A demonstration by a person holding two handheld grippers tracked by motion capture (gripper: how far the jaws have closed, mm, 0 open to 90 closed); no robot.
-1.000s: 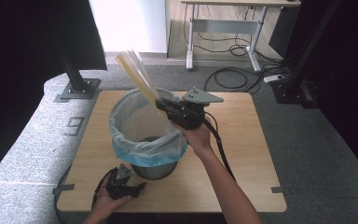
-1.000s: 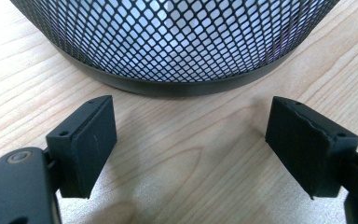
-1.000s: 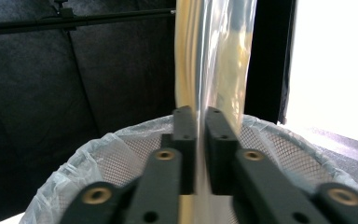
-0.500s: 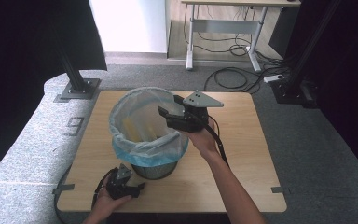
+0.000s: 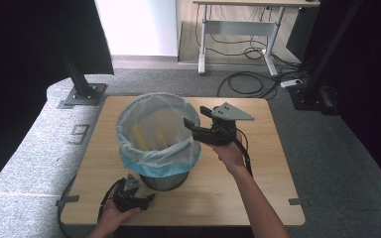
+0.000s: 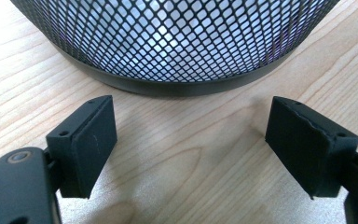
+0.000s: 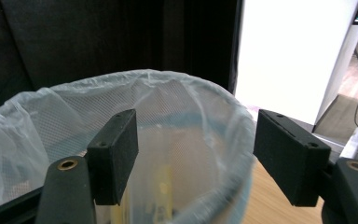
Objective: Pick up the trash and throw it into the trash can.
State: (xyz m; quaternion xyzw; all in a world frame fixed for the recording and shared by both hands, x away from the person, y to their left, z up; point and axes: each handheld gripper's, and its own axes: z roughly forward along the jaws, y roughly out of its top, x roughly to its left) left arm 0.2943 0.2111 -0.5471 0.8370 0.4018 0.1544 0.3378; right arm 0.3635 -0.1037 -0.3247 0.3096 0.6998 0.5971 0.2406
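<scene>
A black mesh bin (image 5: 164, 179) lined with a pale blue bag (image 5: 158, 166) stands on the wooden table (image 5: 263, 183). A long yellow item (image 5: 143, 134) lies inside the bag, also seen as a yellow item (image 7: 161, 186) in the right gripper view. My right gripper (image 5: 194, 116) hovers at the bin's right rim, pointing across its mouth. Its jaws have just been opening, and my right gripper (image 7: 196, 135) is open with nothing between them. My left gripper (image 5: 141, 191) rests on the table in front of the bin. My left gripper (image 6: 191, 135) is open and empty, facing the bin's mesh base (image 6: 177, 51).
The table's right half is bare wood. Black stand feet (image 5: 82, 94) sit on the grey floor behind the left corner. Cables (image 5: 248, 82) and a desk frame (image 5: 238, 29) lie farther back. The table's front edge runs just behind my left hand.
The long yellow item left my right gripper and dropped into the bin. The right gripper's jaws opened, and it drew back to the right and slightly lower. The left gripper stayed put.
</scene>
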